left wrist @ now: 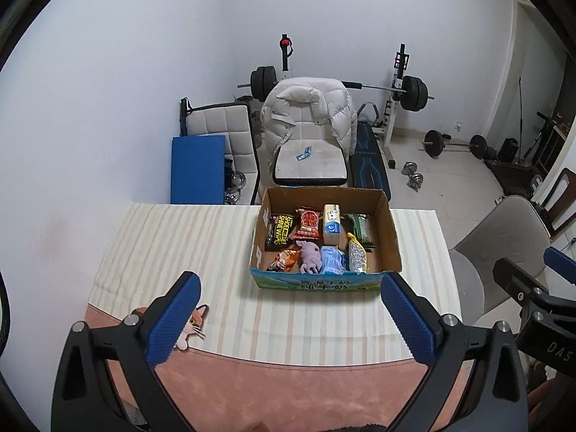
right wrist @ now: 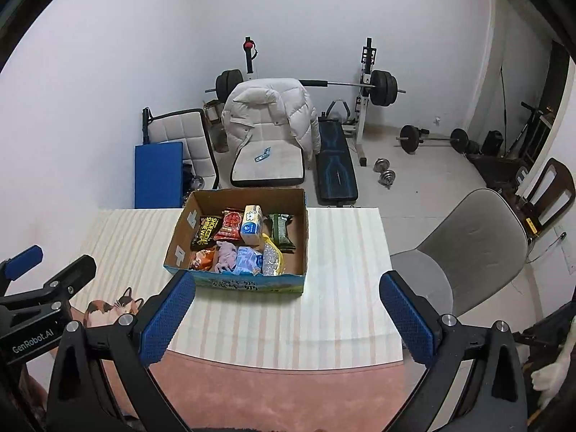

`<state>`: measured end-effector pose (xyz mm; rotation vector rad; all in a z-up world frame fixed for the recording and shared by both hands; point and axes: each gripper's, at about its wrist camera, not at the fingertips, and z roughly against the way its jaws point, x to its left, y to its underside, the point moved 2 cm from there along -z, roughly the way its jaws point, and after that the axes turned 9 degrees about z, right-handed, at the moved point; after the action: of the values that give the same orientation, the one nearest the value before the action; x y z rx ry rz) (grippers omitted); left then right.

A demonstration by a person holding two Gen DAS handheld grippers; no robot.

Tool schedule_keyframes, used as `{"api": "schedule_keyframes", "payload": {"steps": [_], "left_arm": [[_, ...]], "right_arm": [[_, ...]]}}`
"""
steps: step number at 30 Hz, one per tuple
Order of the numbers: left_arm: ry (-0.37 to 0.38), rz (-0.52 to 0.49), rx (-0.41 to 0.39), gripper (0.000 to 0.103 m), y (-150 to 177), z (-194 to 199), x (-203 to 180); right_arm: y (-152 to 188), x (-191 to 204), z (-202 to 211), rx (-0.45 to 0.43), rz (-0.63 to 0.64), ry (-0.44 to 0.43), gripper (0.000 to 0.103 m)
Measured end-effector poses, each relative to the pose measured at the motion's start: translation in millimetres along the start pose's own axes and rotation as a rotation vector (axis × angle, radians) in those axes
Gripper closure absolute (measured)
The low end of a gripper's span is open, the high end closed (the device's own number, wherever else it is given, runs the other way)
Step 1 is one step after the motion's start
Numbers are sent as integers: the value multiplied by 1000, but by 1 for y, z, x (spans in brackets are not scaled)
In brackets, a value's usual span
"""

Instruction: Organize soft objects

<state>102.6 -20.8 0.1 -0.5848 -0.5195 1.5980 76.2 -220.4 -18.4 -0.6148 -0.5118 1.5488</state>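
A cardboard box stands on the striped cloth at the table's far edge, also in the right wrist view. It holds several soft things: a black snack bag, a red snack bag, a yellow-white pack, a purple soft toy, a blue pack and a green pack. My left gripper is open and empty, held above the table short of the box. My right gripper is open and empty, level with the box's front.
A striped cloth covers the pink table; a cat picture shows at its left. A grey chair stands right of the table. Behind it are a chair with a white jacket, a weight bench and dumbbells.
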Motion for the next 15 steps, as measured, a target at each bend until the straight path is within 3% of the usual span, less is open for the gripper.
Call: {"api": "schedule_keyframes", "payload": {"steps": [15], "left_arm": [[8, 15, -14, 0, -3, 3, 4]], "right_arm": [[-4, 2, 6, -21, 18, 17, 0]]}}
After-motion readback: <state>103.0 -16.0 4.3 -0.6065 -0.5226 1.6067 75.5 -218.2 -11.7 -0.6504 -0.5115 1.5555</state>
